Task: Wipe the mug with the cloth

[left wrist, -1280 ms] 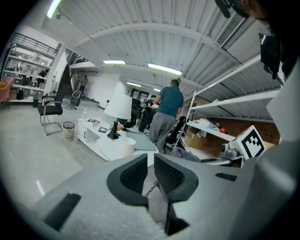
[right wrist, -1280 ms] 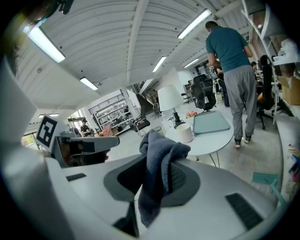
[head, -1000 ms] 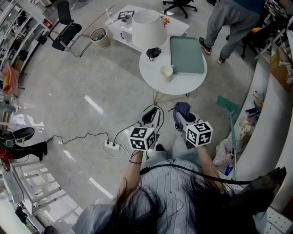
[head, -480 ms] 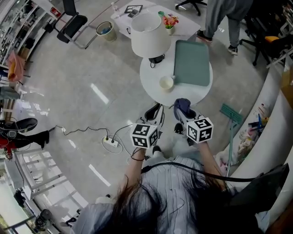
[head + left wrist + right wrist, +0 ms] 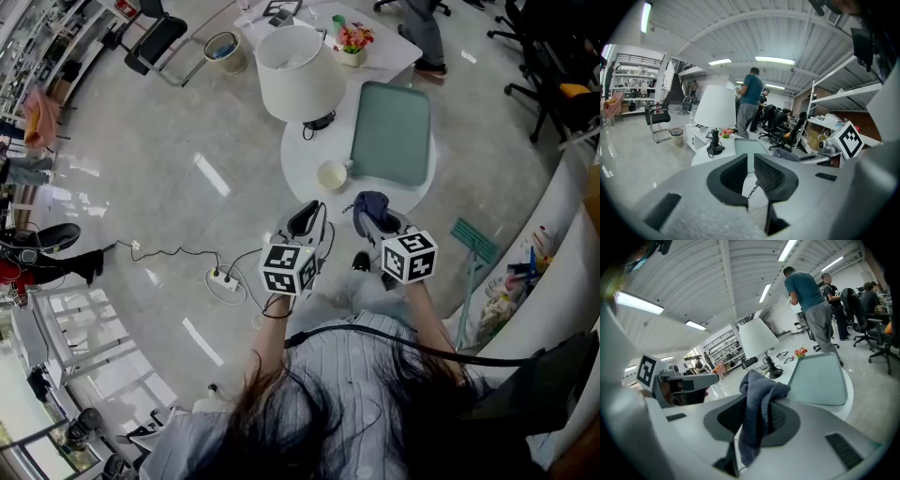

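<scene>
Your right gripper (image 5: 371,217) hangs just off the near edge of the round white table (image 5: 305,161), its jaws clenched on the blue-grey cloth (image 5: 372,205). Your left gripper (image 5: 307,221) is off that same edge. Its jaws have only a thin gap and nothing in them. The mug (image 5: 332,175) sits on the table near that edge, beside the green tray (image 5: 392,131).

Grey left gripper (image 5: 307,216) and right gripper (image 5: 369,219) carry black-and-white marker cubes (image 5: 289,269); pale striped shirt (image 5: 356,361).
</scene>
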A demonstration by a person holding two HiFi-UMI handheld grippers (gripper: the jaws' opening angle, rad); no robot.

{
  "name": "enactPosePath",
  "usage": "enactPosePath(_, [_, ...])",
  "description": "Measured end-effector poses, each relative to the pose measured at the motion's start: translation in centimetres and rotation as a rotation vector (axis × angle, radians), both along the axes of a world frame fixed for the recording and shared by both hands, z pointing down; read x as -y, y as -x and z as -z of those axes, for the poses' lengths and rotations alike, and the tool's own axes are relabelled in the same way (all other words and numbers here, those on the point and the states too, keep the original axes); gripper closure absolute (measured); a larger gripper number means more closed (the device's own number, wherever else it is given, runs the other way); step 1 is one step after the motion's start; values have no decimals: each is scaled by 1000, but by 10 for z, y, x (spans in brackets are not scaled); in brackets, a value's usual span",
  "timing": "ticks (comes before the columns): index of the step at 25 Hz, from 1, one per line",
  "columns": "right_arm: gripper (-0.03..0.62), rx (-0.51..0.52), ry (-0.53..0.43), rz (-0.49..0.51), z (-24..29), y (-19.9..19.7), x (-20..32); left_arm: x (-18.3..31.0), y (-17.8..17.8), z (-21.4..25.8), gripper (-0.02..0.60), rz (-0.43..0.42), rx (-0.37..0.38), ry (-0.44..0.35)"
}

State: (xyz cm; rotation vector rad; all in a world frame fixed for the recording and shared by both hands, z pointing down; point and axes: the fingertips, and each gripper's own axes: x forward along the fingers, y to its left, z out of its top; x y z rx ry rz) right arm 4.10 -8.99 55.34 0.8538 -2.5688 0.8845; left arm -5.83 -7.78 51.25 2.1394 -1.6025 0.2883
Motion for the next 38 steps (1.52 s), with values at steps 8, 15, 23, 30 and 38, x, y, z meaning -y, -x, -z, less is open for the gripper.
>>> enactPosePath(8, [508,-8,21,-9,-7,-21,18,9,-3,-2,528,19,50,20])
enactPosePath(15, [508,-22,32,-14,-14,-23,23,18,5,-4,528,-3,117,34])
enactPosePath(23, [508,-78,26,-7,-25,-18,38,44,7,-17,526,-84,175,78])
enactPosePath(30, [508,-135,29,20,-44,1,54,73,21,-51,526,-209,240,161])
enactPosePath(38, [508,-191,40,76,-62,22,70,92,23,-102,526,-556,425,252])
